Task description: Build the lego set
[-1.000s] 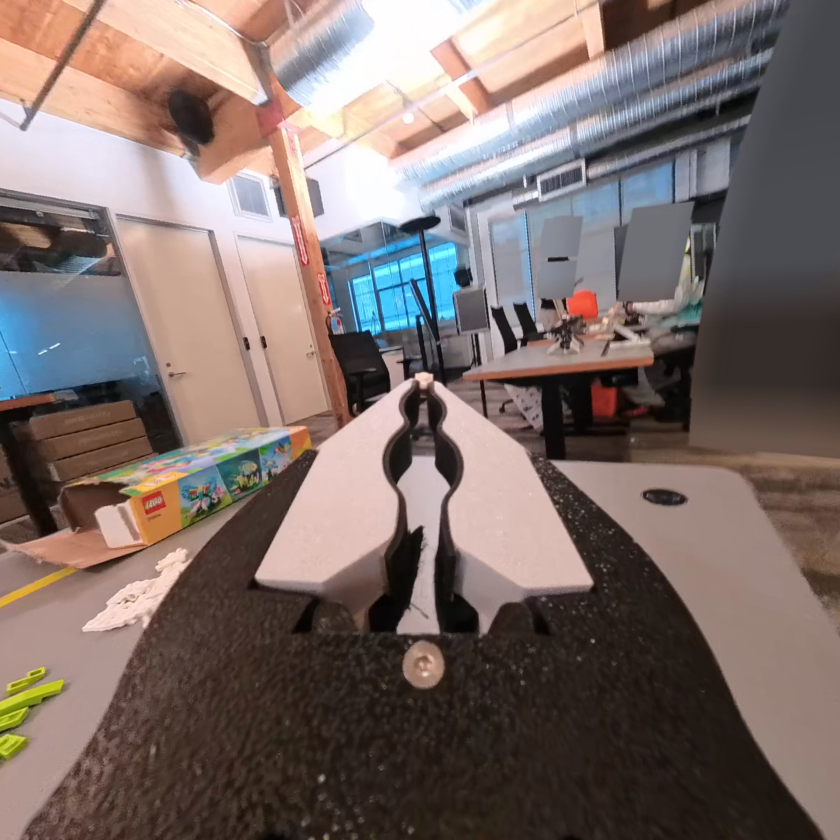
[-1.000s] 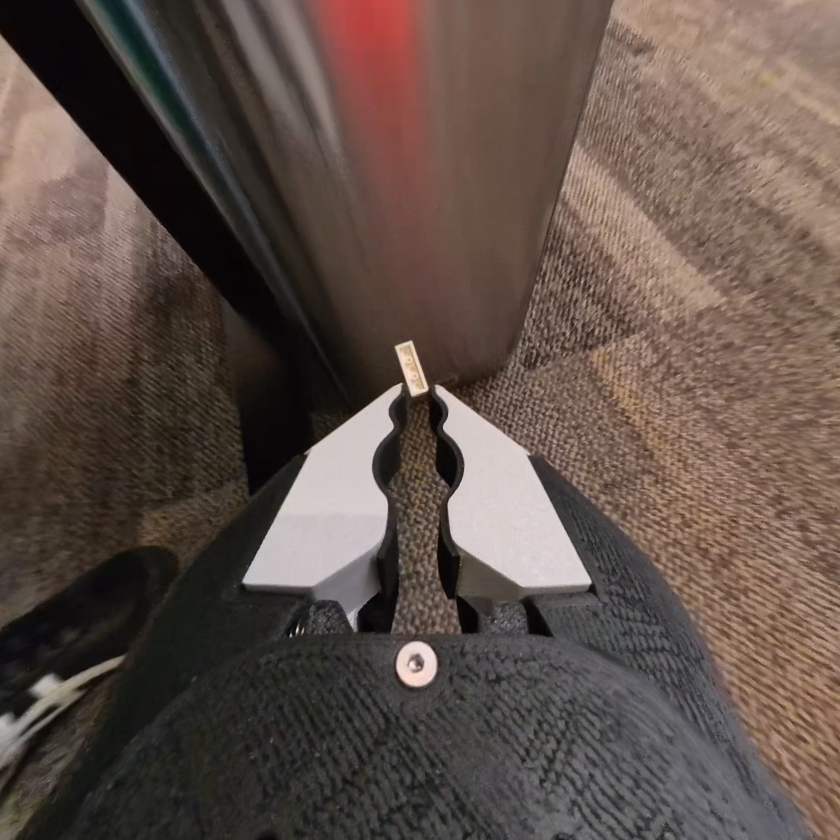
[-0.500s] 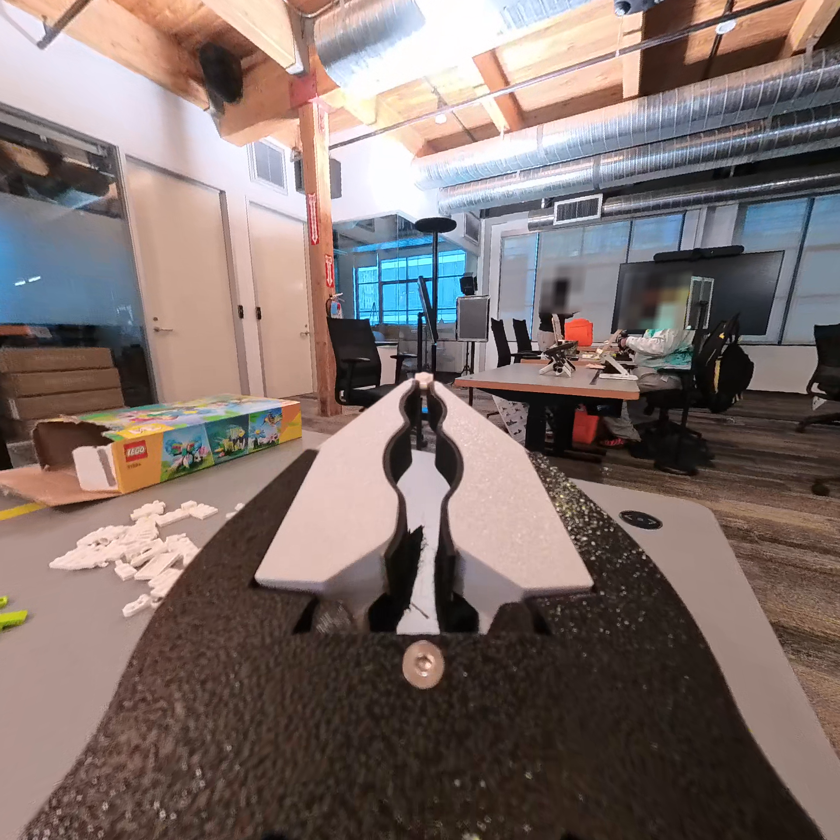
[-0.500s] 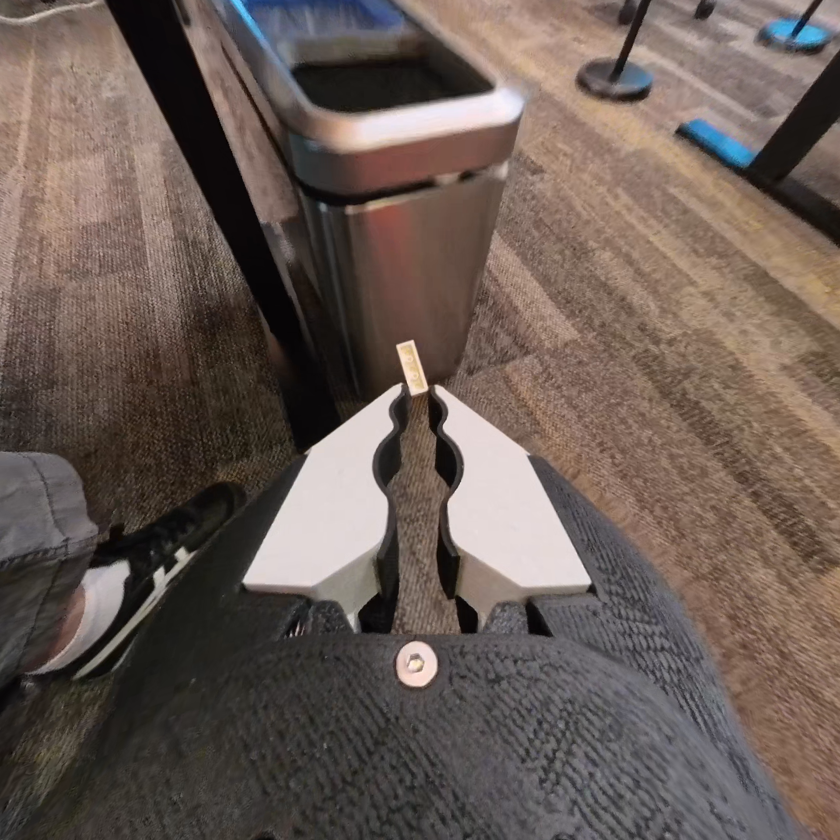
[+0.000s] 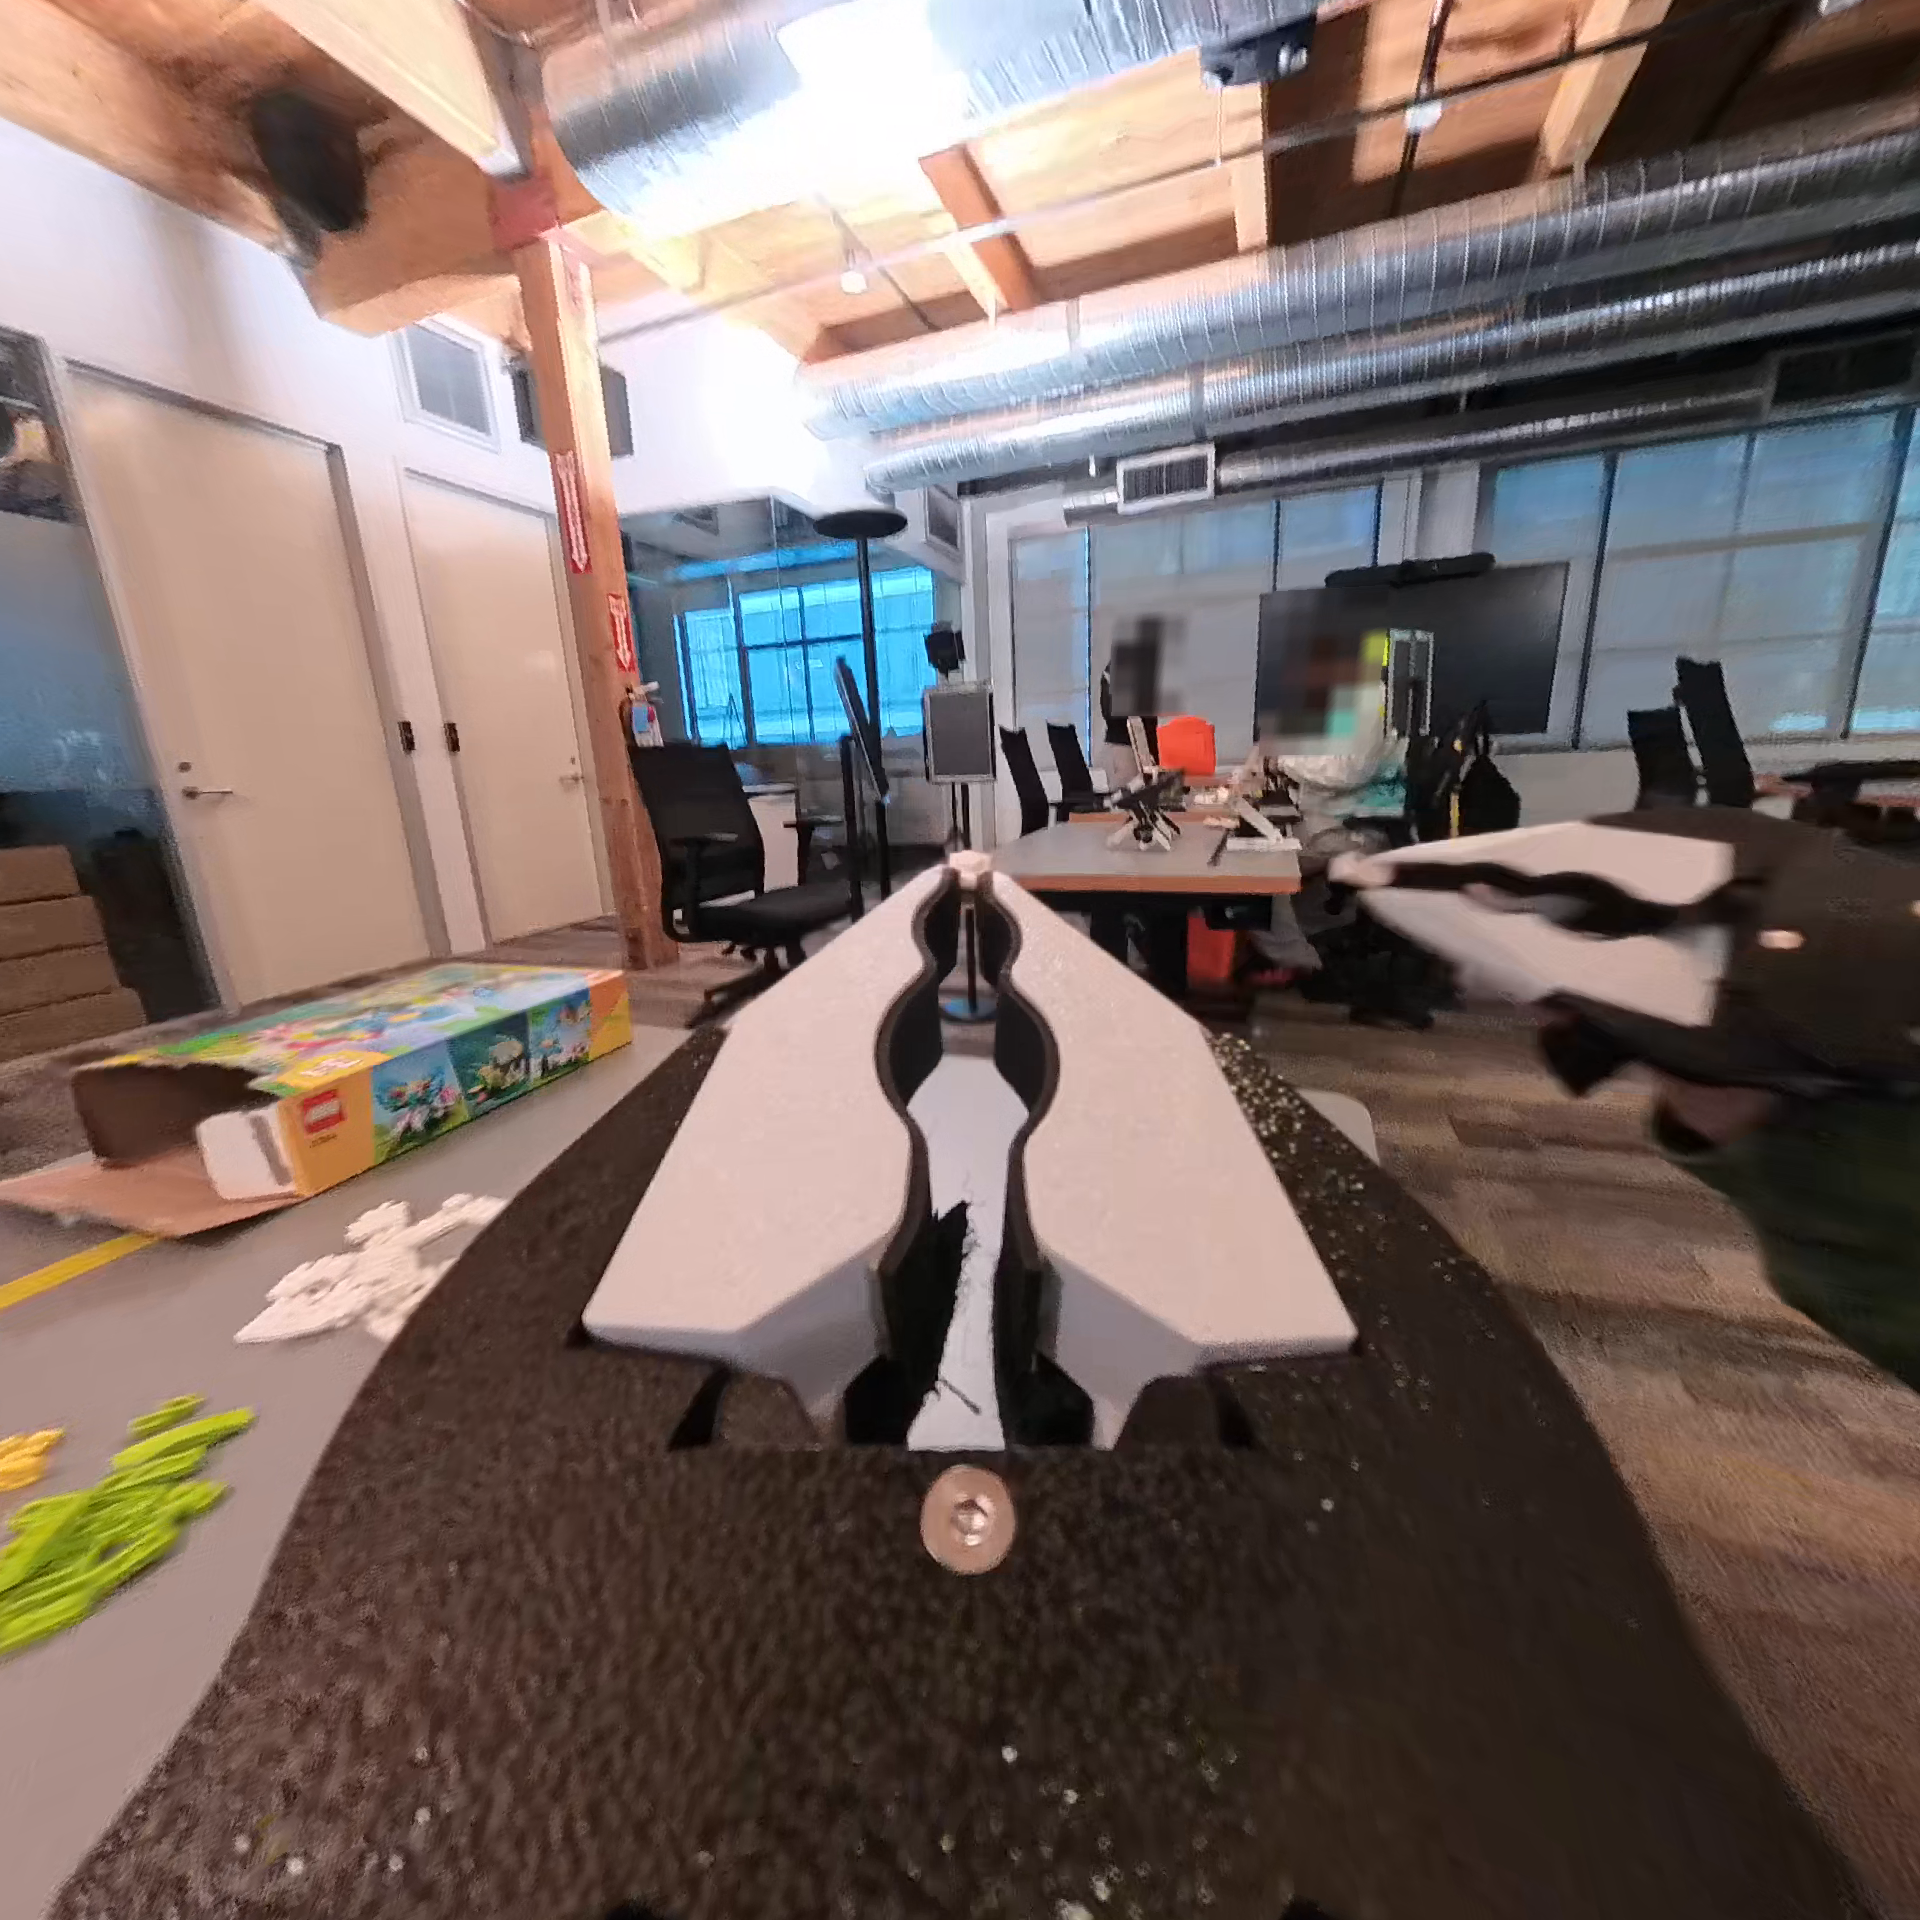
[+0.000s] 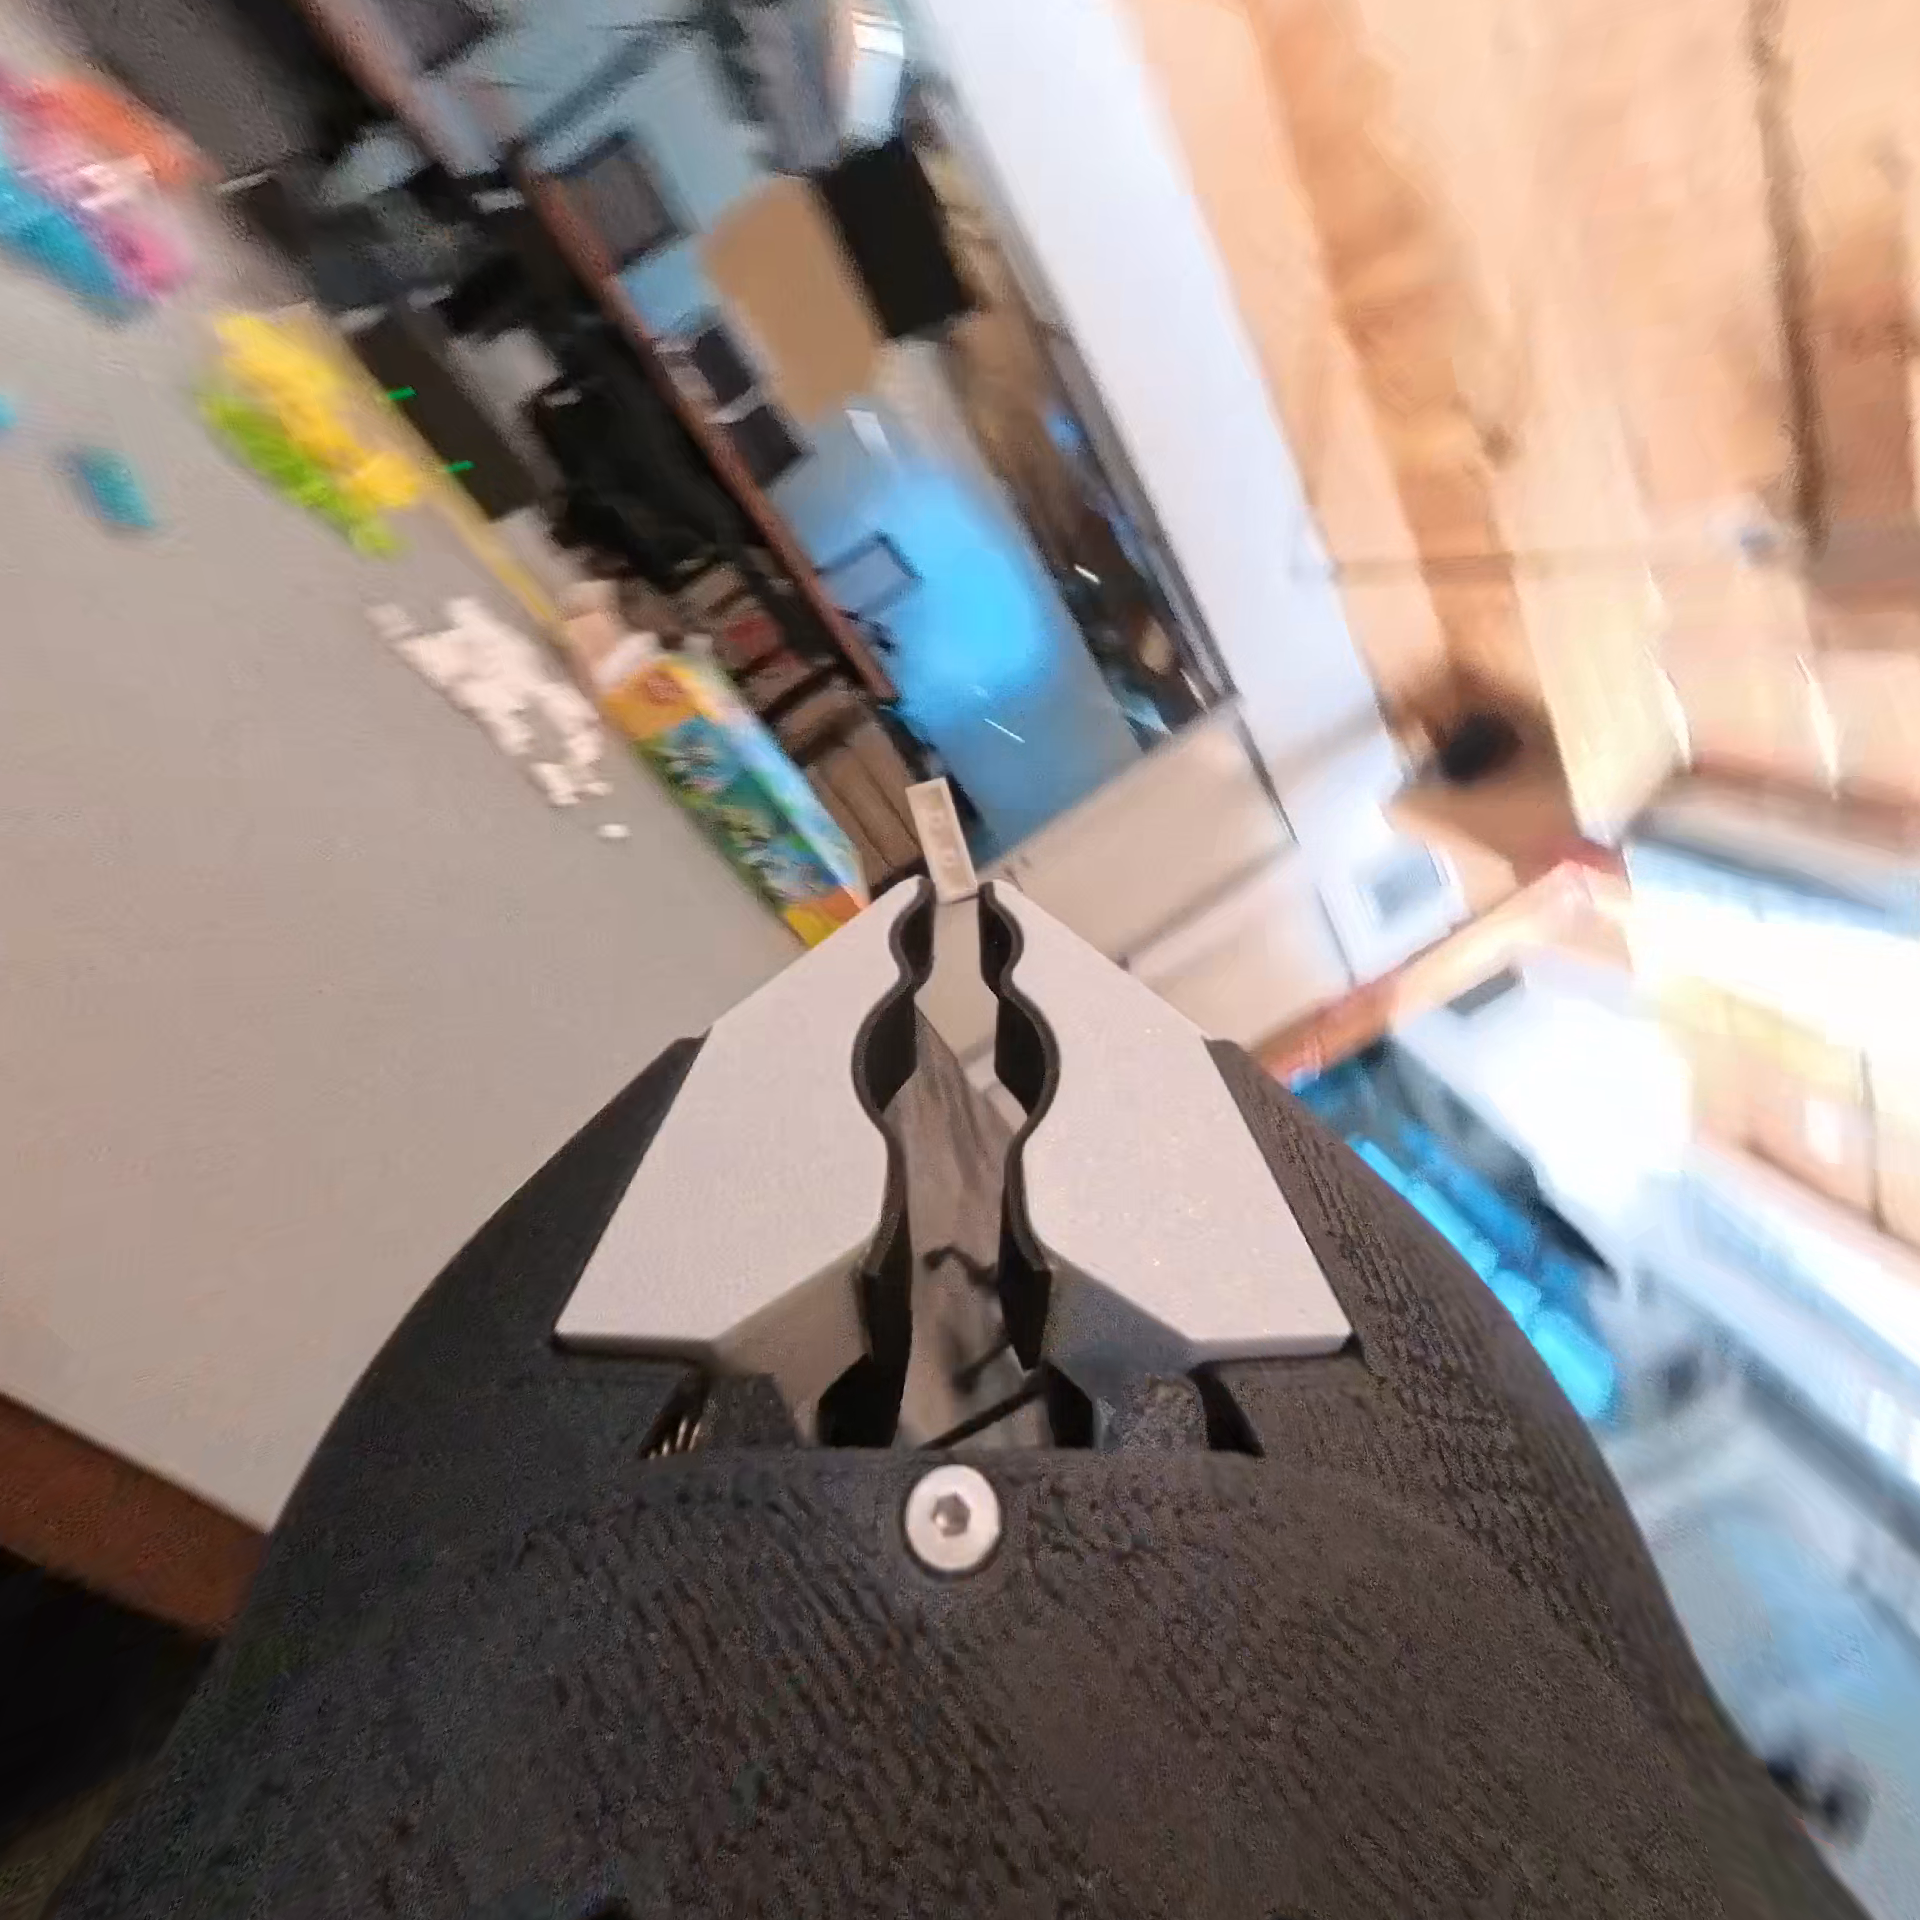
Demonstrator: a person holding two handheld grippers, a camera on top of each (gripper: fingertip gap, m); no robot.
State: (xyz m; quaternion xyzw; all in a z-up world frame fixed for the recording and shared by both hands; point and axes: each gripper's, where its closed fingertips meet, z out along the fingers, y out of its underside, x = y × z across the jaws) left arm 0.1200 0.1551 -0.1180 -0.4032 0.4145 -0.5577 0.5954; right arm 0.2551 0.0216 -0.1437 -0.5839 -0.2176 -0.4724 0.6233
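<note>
My left gripper (image 5: pixel 968 871) is shut on a tiny white lego piece (image 5: pixel 968 860) and is held above the grey table (image 5: pixel 135 1725), pointing into the room. My right gripper (image 6: pixel 951 888) is shut on a small white flat lego plate (image 6: pixel 940 836) that sticks out past its tips; it also shows blurred at the right of the left wrist view (image 5: pixel 1351 871). A pile of white pieces (image 5: pixel 358 1273), lime green pieces (image 5: pixel 94 1507) and a yellow piece (image 5: pixel 26 1455) lie on the table at the left.
The opened lego box (image 5: pixel 343 1070) lies on the table's far left, also in the right wrist view (image 6: pixel 727 779). Beyond are a wooden post (image 5: pixel 587 623), office chairs (image 5: pixel 727 862), another desk (image 5: pixel 1153 873) and carpet floor (image 5: pixel 1558 1299). The right wrist view is motion-blurred.
My right gripper has swung up from the floor by the steel bin to table height, still gripping its plate, and now appears in the left wrist view. The left gripper shifted slightly.
</note>
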